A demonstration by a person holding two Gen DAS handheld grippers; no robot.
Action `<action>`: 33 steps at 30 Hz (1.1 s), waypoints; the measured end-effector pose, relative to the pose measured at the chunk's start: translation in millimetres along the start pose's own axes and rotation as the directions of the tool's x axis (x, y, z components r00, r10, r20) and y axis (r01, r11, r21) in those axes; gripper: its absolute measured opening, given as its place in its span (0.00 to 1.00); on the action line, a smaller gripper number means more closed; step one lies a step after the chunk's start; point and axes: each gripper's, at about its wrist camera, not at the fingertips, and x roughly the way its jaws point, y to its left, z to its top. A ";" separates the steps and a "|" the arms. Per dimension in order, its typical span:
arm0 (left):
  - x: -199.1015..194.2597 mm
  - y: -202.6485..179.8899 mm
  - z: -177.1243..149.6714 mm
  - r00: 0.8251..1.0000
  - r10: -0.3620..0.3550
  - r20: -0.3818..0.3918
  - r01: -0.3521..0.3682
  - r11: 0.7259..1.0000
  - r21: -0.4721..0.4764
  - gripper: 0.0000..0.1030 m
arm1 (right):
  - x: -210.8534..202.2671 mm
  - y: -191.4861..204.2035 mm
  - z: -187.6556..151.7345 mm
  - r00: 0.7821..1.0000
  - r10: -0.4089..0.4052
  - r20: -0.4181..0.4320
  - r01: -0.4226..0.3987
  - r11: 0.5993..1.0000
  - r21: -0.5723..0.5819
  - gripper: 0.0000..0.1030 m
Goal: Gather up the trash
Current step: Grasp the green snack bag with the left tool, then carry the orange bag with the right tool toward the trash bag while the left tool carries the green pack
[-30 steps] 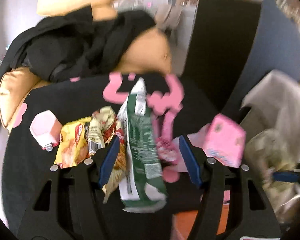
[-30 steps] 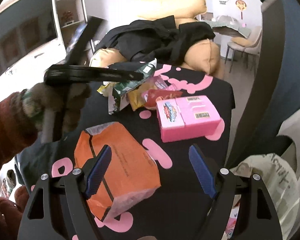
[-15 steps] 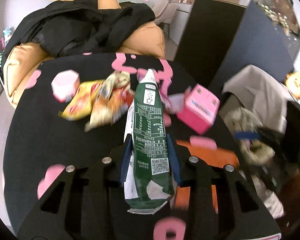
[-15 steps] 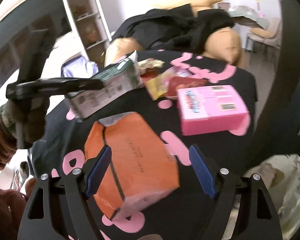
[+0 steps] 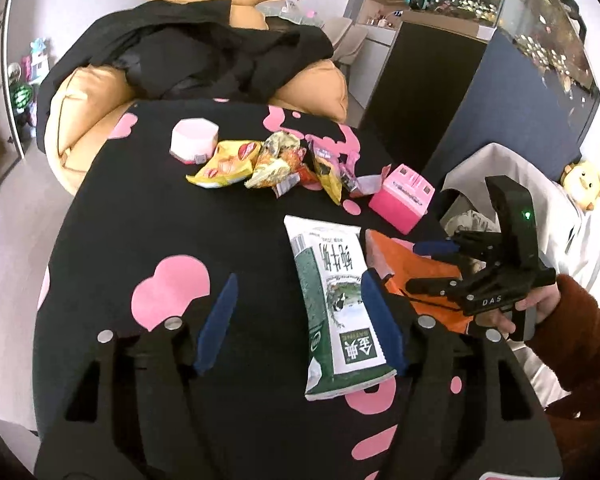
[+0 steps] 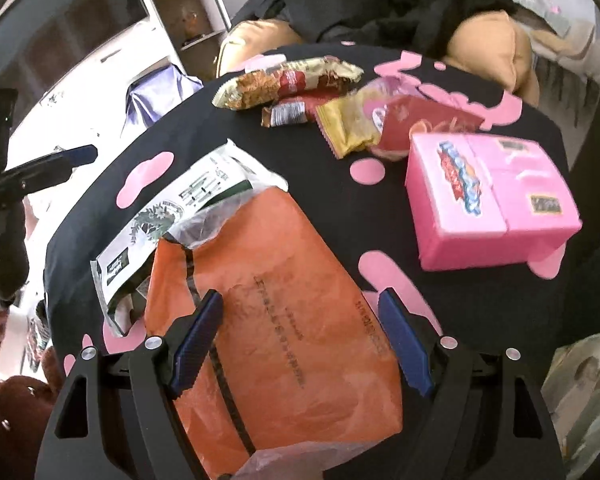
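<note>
A black table (image 5: 148, 216) with pink blotches fills both views, with a tan sofa (image 5: 80, 120) under dark clothing (image 5: 204, 52) behind it; a pale trash bag (image 5: 512, 184) hangs open off the table's right edge. An orange bag (image 6: 276, 320) lies near that edge, and the right gripper (image 6: 300, 340) hangs over it with jaws spread wide to either side, the pads seemingly clear of it, though the angle makes contact hard to judge. A green-and-white packet (image 5: 336, 308) lies flat just left of the orange bag, partly tucked under it; the left gripper (image 5: 300, 324) has its jaws opening, the packet lying by the right pad with a wide gap to the left pad. A pink box (image 6: 488, 200) sits beyond the orange bag; a heap of snack wrappers (image 5: 276, 160) lies farther back, with a small pink tub (image 5: 194, 140) at its left end.
</note>
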 end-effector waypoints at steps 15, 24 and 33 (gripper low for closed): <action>8.0 3.6 -10.0 1.000 -0.003 -0.022 0.002 0.998 -0.066 0.59 | -11.2 37.4 -31.5 0.997 -0.074 -0.007 0.073 0.994 -0.082 0.15; 13.5 -12.5 -4.0 0.999 0.000 -0.035 -0.001 1.000 -0.020 0.59 | -52.6 19.4 -49.9 0.997 0.024 0.074 -0.025 1.000 0.004 0.05; 4.2 -3.0 -6.1 0.999 0.033 0.000 -0.033 0.996 -0.082 0.59 | -51.9 75.1 -26.2 0.994 0.067 0.081 -0.059 0.994 -0.088 0.67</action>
